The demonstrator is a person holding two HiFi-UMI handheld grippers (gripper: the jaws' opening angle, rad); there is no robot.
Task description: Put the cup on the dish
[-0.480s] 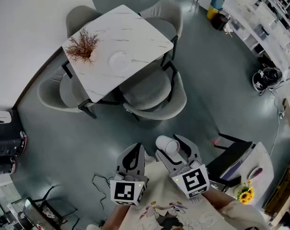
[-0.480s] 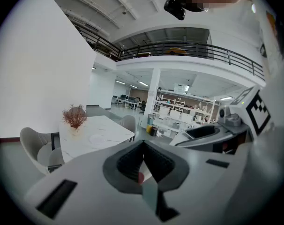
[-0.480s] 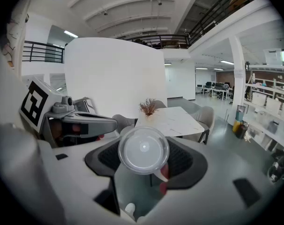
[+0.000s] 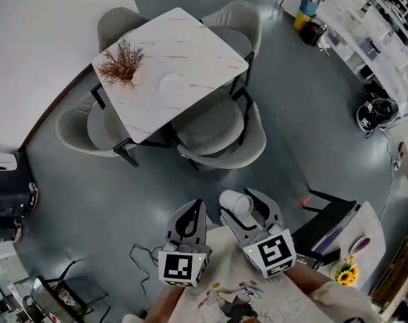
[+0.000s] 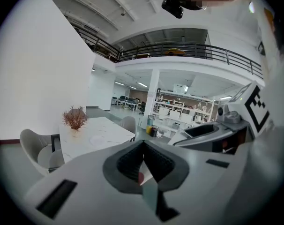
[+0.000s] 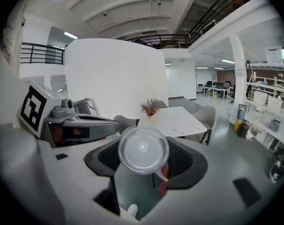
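The right tongs (image 4: 240,199) grasp a translucent cup (image 6: 143,149) by its sides, base toward their camera; the left tongs (image 5: 142,145) are clenched on nothing just beside them, both above the grey floor (image 4: 123,194). Well ahead stands a white marble worktop (image 4: 197,42) ringed by grey chairs (image 4: 221,136), bearing a dried plant (image 4: 120,62) and, near it, the pale dish (image 4: 172,84), well apart from the cup.

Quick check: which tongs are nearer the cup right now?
Right. The right tongs are clamped on the cup, so they touch it. The left tongs sit shut and empty just to the cup's left, clear of it.
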